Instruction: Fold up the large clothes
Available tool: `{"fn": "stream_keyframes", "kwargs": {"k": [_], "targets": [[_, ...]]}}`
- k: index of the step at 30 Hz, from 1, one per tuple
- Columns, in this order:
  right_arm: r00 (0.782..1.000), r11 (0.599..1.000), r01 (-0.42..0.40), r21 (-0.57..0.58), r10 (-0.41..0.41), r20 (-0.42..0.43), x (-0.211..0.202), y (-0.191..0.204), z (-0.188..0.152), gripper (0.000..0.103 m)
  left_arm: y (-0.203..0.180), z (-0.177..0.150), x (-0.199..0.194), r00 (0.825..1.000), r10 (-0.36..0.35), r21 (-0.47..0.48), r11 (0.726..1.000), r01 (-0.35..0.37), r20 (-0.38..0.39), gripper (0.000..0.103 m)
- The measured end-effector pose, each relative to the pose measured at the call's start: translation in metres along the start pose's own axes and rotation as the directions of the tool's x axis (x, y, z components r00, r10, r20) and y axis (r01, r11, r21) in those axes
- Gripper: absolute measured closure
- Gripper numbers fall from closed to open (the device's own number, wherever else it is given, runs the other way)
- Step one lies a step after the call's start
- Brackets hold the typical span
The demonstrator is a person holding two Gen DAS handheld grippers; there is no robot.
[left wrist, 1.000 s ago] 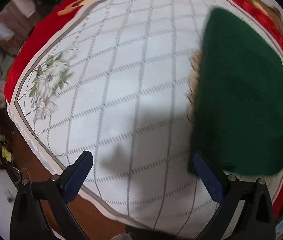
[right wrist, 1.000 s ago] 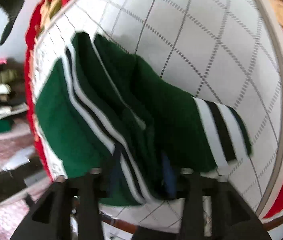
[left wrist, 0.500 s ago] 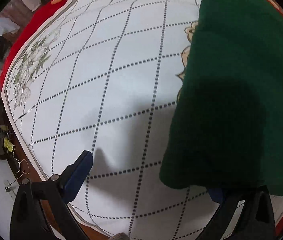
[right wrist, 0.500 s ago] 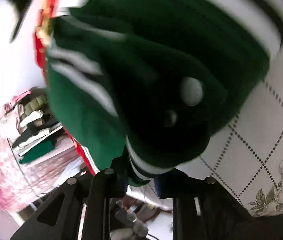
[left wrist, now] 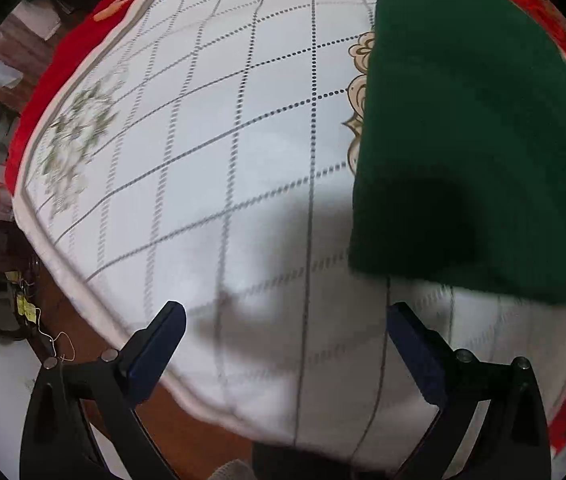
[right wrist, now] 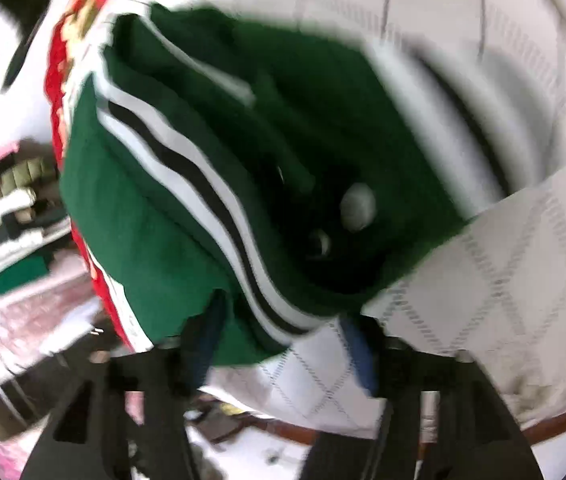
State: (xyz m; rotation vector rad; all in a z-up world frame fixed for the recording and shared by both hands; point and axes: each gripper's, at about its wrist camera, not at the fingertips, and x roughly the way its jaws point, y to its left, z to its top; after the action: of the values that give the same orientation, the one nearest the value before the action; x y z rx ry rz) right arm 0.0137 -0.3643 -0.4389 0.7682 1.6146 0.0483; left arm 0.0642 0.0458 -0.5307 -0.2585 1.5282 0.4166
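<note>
In the left wrist view, the left gripper (left wrist: pixel 283 344) is hanging with its tongs spread wide and empty above the white checked tablecloth (left wrist: pixel 211 160), which is filling the centre and left of the frame. The green garment (left wrist: pixel 475 140) is lying flat at the right, its near corner just above the right-hand finger.

In the right wrist view (badly blurred), the right gripper (right wrist: pixel 283 344) is pinching the striped edge of the green garment (right wrist: pixel 151 216) low in the frame, the bunched cloth bulging across the centre. A grey button (right wrist: pixel 358 207) is showing right of centre.

The pinch is looking shallow; a quick swing could be pulling the edge free, and with the other tongs idle the layers could be slumping out of line.
</note>
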Motion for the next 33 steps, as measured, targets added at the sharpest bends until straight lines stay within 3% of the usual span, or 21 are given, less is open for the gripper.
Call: {"fn": "stream_keyframes", "kwargs": {"k": [3, 4, 5, 7, 9, 13, 16, 19, 21, 22, 26, 27, 28, 29, 30, 31, 33], "targets": [[0.998, 0.993, 0.011, -0.119, -0.004, 0.061, -0.026, 0.016, 0.001, 0.004, 0.008, 0.007, -0.026, 0.998, -0.056, 0.002, 0.998, 0.056, 0.037, 0.0], [0.997, 0.989, 0.007, -0.146, 0.003, 0.073, -0.034, 0.021, 0.006, 0.0, 0.009, 0.016, -0.031, 0.995, -0.087, -0.006, 0.996, 0.088, 0.053, 0.0], [0.995, 0.982, 0.007, -0.189, 0.011, 0.096, -0.041, 0.03, 0.013, 0.0, 0.012, 0.025, -0.031, 0.991, -0.119, -0.012, 0.993, 0.12, 0.065, 0.0], [0.99, 0.958, 0.034, -0.284, 0.007, 0.143, -0.053, 0.037, 0.035, 0.0, 0.004, 0.057, -0.03, 0.969, -0.228, -0.014, 0.973, 0.231, 0.098, 0.0], [0.988, 0.93, 0.069, -0.362, -0.012, 0.156, -0.05, 0.043, 0.069, 0.0, -0.001, 0.087, -0.024, 0.948, -0.293, 0.0, 0.956, 0.295, 0.126, 0.0], [0.999, 0.892, 0.032, -0.45, -0.019, 0.033, -0.009, 0.039, 0.125, 0.0, -0.02, 0.135, -0.002, 0.91, -0.39, 0.033, 0.921, 0.389, 0.14, 0.0], [0.993, 0.867, 0.014, -0.498, -0.07, -0.093, 0.024, 0.034, 0.151, 0.0, -0.039, 0.153, 0.016, 0.898, -0.431, 0.081, 0.902, 0.424, 0.092, 0.0], [0.979, 0.875, -0.067, -0.479, -0.036, -0.202, 0.044, 0.029, 0.17, 0.0, -0.048, 0.162, 0.02, 0.884, -0.461, 0.108, 0.885, 0.453, 0.072, 0.0], [0.963, 0.887, -0.168, -0.43, 0.055, -0.263, 0.044, 0.028, 0.168, 0.004, -0.052, 0.164, 0.023, 0.875, -0.48, 0.11, 0.874, 0.472, 0.061, 0.0], [0.943, 0.893, -0.237, -0.383, 0.116, -0.313, 0.047, 0.027, 0.163, 0.011, -0.051, 0.164, 0.021, 0.872, -0.485, 0.114, 0.872, 0.477, 0.059, 0.0], [0.874, 0.877, -0.388, -0.284, 0.253, -0.414, 0.049, 0.022, 0.136, 0.011, -0.047, 0.169, 0.019, 0.884, -0.464, 0.147, 0.88, 0.452, 0.064, 0.0], [0.871, 0.883, -0.392, -0.259, 0.265, -0.413, 0.049, 0.015, 0.132, 0.011, -0.045, 0.172, 0.021, 0.88, -0.472, 0.157, 0.874, 0.459, 0.055, 0.0], [0.893, 0.899, -0.349, -0.263, 0.234, -0.385, 0.048, 0.007, 0.13, 0.011, -0.043, 0.17, 0.021, 0.877, -0.479, 0.166, 0.869, 0.467, 0.044, 0.0], [0.932, 0.924, -0.253, -0.287, 0.154, -0.327, 0.051, -0.002, 0.129, 0.011, -0.042, 0.171, 0.022, 0.873, -0.487, 0.176, 0.862, 0.475, 0.029, 0.0], [0.942, 0.932, -0.229, -0.283, 0.138, -0.306, 0.055, -0.009, 0.128, 0.011, -0.043, 0.171, 0.024, 0.872, -0.49, 0.182, 0.859, 0.479, 0.02, 0.0], [0.938, 0.935, -0.255, -0.245, 0.177, -0.298, 0.058, -0.015, 0.128, 0.004, -0.045, 0.172, 0.025, 0.871, -0.491, 0.191, 0.856, 0.48, 0.014, 0.0], [0.932, 0.936, -0.296, -0.19, 0.239, -0.274, 0.063, -0.02, 0.126, 0.002, -0.046, 0.174, 0.025, 0.866, -0.5, 0.206, 0.848, 0.488, 0.005, 0.0]]}}
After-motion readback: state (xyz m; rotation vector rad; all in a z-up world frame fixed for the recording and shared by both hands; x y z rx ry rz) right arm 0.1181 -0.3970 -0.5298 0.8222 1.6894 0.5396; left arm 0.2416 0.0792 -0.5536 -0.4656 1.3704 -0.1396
